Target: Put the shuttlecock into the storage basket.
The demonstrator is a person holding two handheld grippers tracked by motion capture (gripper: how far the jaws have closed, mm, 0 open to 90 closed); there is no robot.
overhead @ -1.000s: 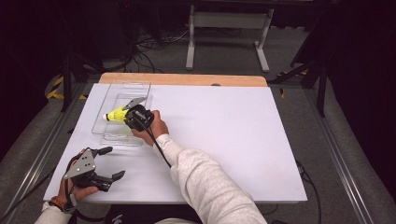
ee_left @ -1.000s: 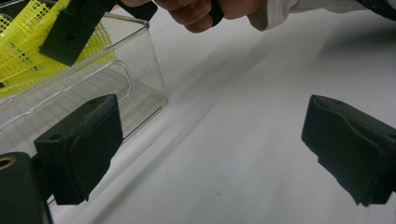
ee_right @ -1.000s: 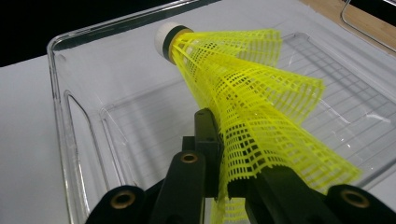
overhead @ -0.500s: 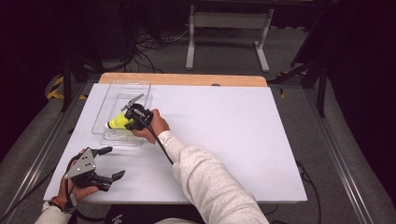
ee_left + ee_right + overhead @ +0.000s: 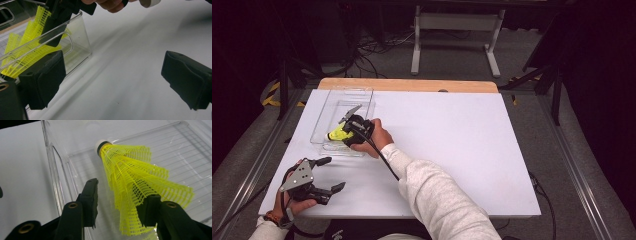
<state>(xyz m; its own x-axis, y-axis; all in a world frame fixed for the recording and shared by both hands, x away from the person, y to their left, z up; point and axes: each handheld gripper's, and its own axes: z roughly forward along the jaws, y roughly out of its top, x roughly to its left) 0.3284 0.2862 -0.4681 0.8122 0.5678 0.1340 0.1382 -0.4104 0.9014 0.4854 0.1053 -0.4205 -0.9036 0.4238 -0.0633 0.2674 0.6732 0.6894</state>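
1. The right gripper (image 5: 120,202) reaches into a clear plastic box (image 5: 364,102) near the far left corner of the bench (image 5: 472,145).
2. Its two black jaws have just been opening. They stand a little way apart, with the yellow shuttlecock (image 5: 135,185) between them.
3. In the right gripper view, one jaw is clear of the net skirt. The other jaw is right at the edge of the skirt, and it is hard to tell if it touches. The jaws do not squeeze the shuttlecock.
4. The shuttlecock lies on its side on the ribbed floor of the box. Its white tip points away from the gripper, and its wide yellow skirt fans out toward the jaws.
5. In the high view, the shuttlecock (image 5: 338,134) shows as a yellow spot just left of the right gripper (image 5: 354,129), inside the box.
6. The left gripper (image 5: 324,175) sits in the person's hand at the near left corner of the bench. Its jaws are spread wide with nothing between them.
7. In the left gripper view, the box (image 5: 80,37) stands just beyond its jaws, well apart from them.
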